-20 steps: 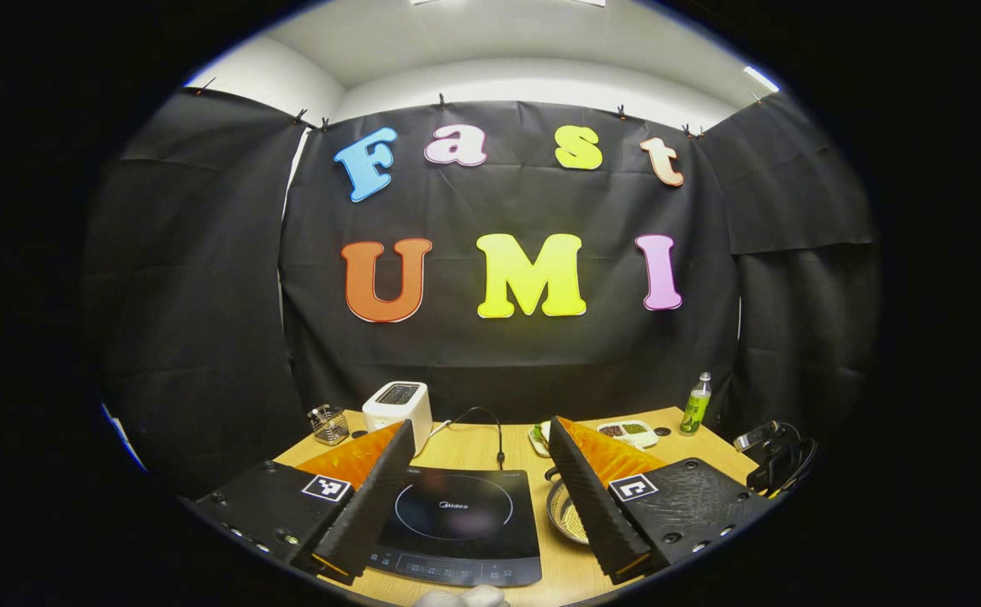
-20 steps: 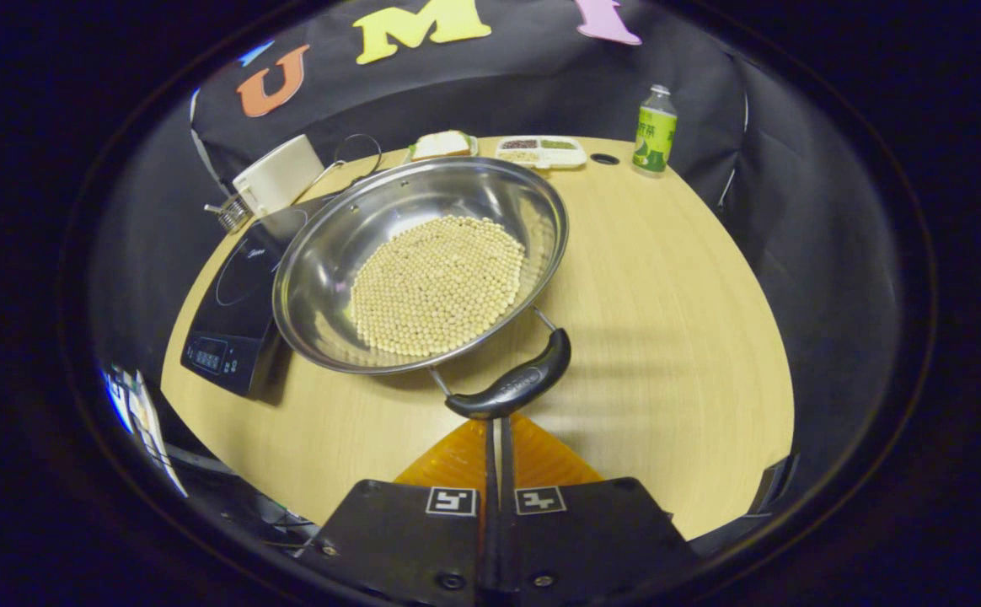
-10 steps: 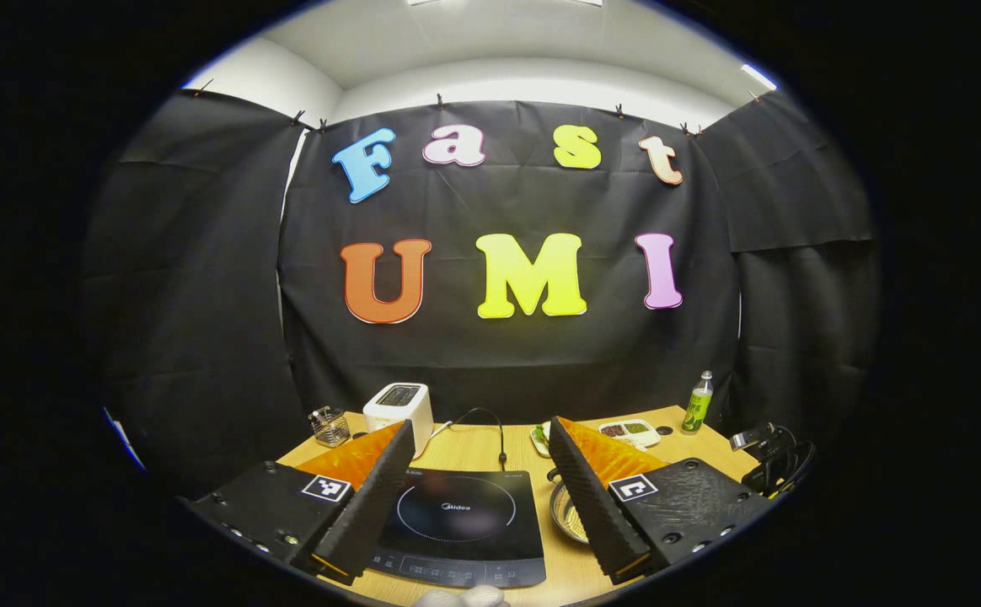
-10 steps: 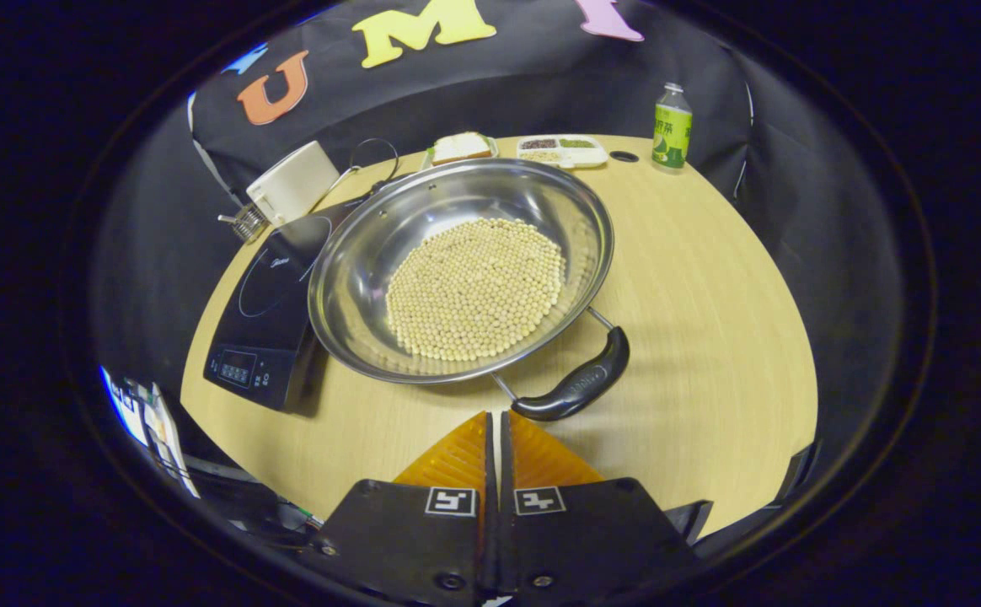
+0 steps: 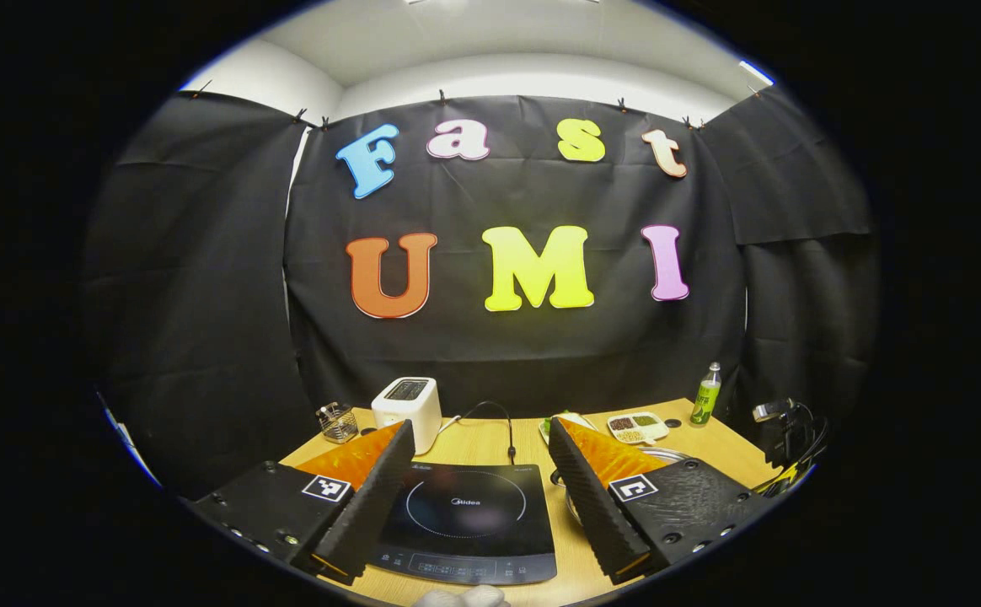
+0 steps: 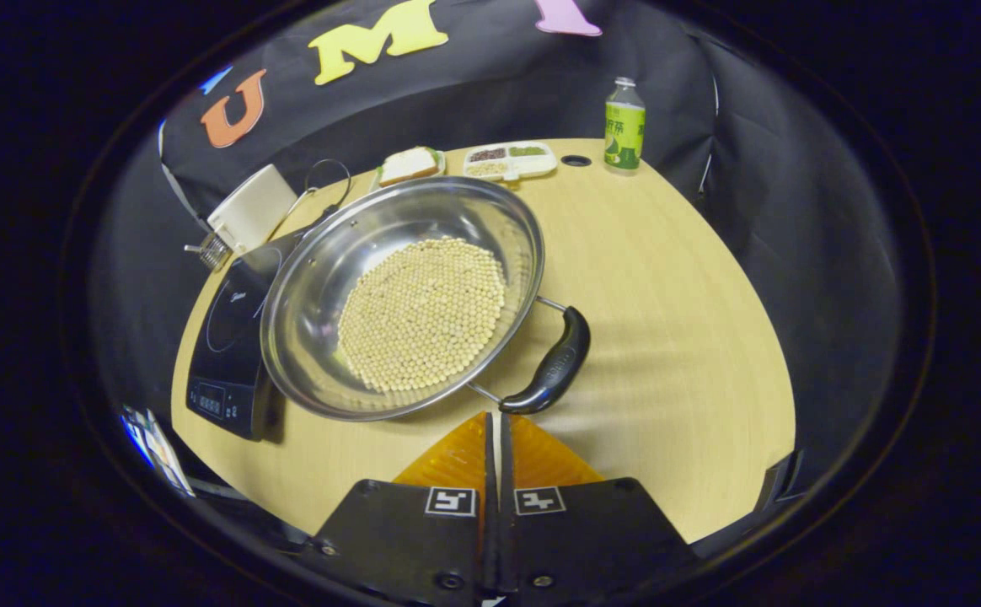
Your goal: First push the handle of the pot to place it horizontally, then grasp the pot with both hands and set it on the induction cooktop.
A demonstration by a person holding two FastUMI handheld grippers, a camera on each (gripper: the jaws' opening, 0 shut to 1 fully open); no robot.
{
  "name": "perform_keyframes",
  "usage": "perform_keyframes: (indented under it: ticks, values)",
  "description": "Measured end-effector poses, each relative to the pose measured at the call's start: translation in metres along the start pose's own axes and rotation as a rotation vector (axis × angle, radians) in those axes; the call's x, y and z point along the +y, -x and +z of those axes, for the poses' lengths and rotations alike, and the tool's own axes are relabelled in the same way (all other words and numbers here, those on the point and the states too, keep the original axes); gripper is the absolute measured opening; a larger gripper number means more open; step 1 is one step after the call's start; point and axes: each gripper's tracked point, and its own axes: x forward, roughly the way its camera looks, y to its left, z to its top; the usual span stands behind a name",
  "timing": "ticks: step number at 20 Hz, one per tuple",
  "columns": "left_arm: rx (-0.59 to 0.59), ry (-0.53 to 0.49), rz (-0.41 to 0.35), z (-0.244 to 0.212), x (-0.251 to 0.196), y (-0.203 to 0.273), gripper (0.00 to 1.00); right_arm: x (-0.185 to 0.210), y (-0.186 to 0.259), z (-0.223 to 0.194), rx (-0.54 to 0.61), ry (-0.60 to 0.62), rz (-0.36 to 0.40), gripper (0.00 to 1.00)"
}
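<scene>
Right gripper view: pot (image 6: 406,295) on table (image 6: 667,295), just right of cooktop (image 6: 225,337); handle (image 6: 554,367) toward viewer; toaster (image 6: 250,211), bottle (image 6: 624,125) behind.

The wooden table (image 6: 667,278) carries the pot (image 6: 402,295) at centre, induction cooktop (image 6: 225,337) at nine o'clock, bottle (image 6: 624,125) at one o'clock.

From the left gripper view, the pot (image 5: 674,456) is mostly hidden behind the left gripper's right-hand finger (image 5: 596,497); a sliver of rim shows. The cooktop's (image 5: 465,523) left edge lies behind the other finger. In the right gripper view, the pot (image 6: 398,295) covers the cooktop's (image 6: 225,354) right side. Contents of the divided tray (image 6: 509,160) are too small to identify. The bottle (image 6: 624,126) label is unreadable.
</scene>
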Motion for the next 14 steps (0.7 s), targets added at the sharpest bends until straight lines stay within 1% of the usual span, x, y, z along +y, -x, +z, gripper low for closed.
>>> perform_keyframes:
  ticks: [3,4,5,11,12,13,14]
  values:
    - [0.007,-0.008,0.003,-0.004,-0.001,-0.004,0.95,-0.012,-0.006,0.008,0.002,-0.002,-0.015,0.04]
    - [0.011,-0.011,0.006,-0.007,-0.002,-0.005,0.95,-0.016,-0.007,0.011,0.002,-0.005,-0.022,0.00]
    - [0.015,-0.010,0.008,-0.008,-0.002,-0.007,0.96,-0.019,-0.008,0.014,0.003,-0.008,-0.022,0.04]
    - [0.040,-0.014,0.018,-0.016,-0.007,-0.021,0.96,-0.034,-0.019,0.036,0.008,-0.008,-0.036,0.04]
    - [0.043,-0.017,0.021,-0.018,-0.009,-0.023,0.95,-0.037,-0.022,0.040,0.009,-0.009,-0.038,0.00]
    - [0.043,-0.021,0.023,-0.019,-0.010,-0.025,0.95,-0.039,-0.025,0.045,0.008,-0.011,-0.038,0.04]
    - [0.043,-0.025,0.025,-0.019,-0.012,-0.028,0.96,-0.041,-0.027,0.049,0.007,-0.010,-0.037,0.01]
